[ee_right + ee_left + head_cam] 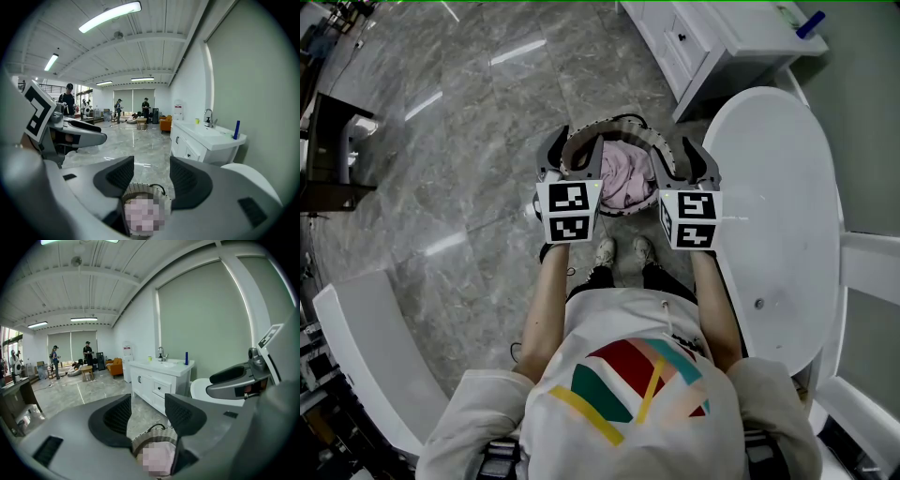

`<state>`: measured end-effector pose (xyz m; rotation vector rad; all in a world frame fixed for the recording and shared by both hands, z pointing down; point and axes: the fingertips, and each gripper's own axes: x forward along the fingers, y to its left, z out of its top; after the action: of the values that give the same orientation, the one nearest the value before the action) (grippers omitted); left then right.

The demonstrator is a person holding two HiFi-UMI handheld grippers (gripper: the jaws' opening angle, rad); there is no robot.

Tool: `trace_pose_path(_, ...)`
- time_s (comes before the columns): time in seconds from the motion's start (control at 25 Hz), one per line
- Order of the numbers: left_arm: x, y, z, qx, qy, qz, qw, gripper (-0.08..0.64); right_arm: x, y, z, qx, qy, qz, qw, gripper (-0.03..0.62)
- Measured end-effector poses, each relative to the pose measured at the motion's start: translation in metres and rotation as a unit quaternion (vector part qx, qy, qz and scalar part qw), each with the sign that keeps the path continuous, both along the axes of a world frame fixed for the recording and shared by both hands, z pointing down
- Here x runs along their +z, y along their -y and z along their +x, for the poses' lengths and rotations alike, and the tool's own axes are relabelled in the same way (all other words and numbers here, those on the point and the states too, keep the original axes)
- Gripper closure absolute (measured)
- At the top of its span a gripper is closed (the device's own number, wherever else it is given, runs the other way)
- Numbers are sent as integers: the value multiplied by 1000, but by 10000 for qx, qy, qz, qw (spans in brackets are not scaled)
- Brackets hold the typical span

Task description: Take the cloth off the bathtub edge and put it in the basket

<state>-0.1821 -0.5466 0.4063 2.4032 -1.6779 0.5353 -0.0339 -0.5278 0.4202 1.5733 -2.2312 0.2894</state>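
We find the pink cloth (pixel 623 180) lying inside the basket (pixel 622 121), which stands on the floor beside the bathtub (pixel 778 187); the transfer appears complete. The left gripper (pixel 578 150) and right gripper (pixel 680 155) hover over the basket's rim with jaws apart and empty, which fits a finished drop.

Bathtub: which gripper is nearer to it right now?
Right. The right gripper hovers at the basket's tub-side edge, close beside the bathtub; the left gripper is at the basket's opposite edge, farther from the tub.
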Motion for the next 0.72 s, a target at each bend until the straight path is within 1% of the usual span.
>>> trace_pose_path(0.24,-9,-2,-1,-27,-89,123,9999,355,-6,0,-3,-73,41,43,10000,351)
trace_pose_path(0.36,-27,4,1,-11,-101,323,9994,374,-30,10,-3,-52,177,307,9994,396)
trace_pose_path(0.48,-59,8,4,-14,-209,583,9981,411,-70,21,-1,-9,267,762,9967,454)
trace_pose_path(0.56,-88,9,6,-5,-311,818,9962,449,-105,22,0,16,388,1162,9925,498)
trace_pose_path(0.6,-105,9,6,0,-320,989,9946,470,-125,22,-1,27,459,1392,9892,528)
trace_pose_path(0.72,-156,5,5,-41,-244,1580,9871,500,-182,15,-3,10,621,2082,9761,572)
